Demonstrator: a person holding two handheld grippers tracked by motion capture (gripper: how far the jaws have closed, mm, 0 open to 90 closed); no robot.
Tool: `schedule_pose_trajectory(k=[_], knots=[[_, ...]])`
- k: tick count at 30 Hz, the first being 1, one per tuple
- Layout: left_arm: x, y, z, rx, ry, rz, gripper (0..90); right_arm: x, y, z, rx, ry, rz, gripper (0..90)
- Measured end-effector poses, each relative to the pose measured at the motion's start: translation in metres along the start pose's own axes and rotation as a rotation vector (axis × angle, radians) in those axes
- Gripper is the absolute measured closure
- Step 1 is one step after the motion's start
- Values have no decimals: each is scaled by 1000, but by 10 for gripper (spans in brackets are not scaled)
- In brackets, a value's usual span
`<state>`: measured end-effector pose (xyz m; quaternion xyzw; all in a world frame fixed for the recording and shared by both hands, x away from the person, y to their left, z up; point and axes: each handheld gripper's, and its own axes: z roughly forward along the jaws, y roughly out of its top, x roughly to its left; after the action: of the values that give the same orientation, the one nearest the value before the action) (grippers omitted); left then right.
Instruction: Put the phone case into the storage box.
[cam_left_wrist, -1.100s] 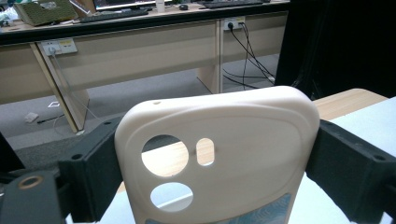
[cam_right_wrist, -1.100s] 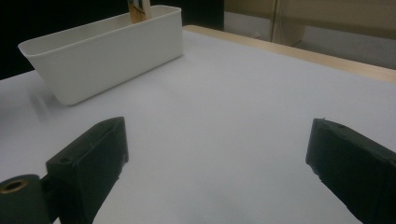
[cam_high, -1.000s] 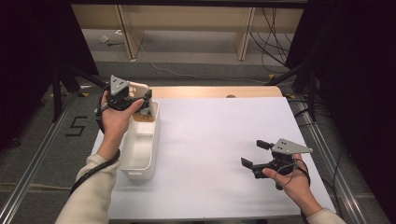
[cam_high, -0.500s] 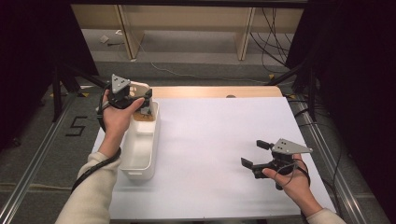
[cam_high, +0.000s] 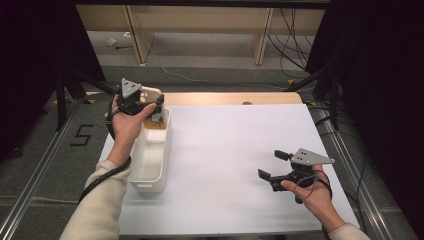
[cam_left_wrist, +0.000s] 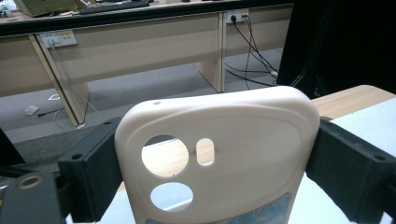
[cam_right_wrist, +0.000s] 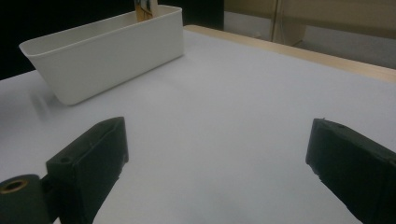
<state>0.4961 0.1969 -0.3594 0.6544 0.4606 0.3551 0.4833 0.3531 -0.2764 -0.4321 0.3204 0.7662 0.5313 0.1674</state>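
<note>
High view shows, nearest, the right tool (cam_high: 272, 166) resting spread and empty on the white worktop (cam_high: 230, 150), seemingly waiting, while farther off the left tool (cam_high: 150, 107) pinches a cream plastic phone case (cam_left_wrist: 219, 154) upright above the far end of the white rectangular plastic bin (cam_high: 150, 160), likely for dropping in.

1. Table (cam_high: 235, 98): light wood top, covered by a white sheet (cam_high: 225, 165) except a strip along the far edge
2. White bin (cam_high: 150, 162): stands on the sheet near its left edge
</note>
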Motion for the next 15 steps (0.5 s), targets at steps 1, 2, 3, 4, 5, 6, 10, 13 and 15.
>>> schedule_pose_trajectory(k=[1,2,3,4,5,6,10,13,15], knots=[[0,0,0,1,0,1,105,0,0,0,0,0,0,67],[0,0,1,1,0,1,105,0,0,0,-1,0,-1,67],[0,0,1,0,-1,2,105,0,0,0,-2,0,0,67],[0,0,2,2,0,3,105,0,0,0,-2,0,0,67],[0,0,2,3,1,4,105,0,0,0,-1,1,0,67],[1,0,3,4,2,1,105,0,0,0,-2,1,0,67],[2,-1,4,11,6,0,105,0,0,0,-2,0,0,67],[3,-1,5,15,8,-3,105,0,0,0,1,1,0,68],[3,-1,6,16,9,-3,105,0,0,0,1,2,1,68]])
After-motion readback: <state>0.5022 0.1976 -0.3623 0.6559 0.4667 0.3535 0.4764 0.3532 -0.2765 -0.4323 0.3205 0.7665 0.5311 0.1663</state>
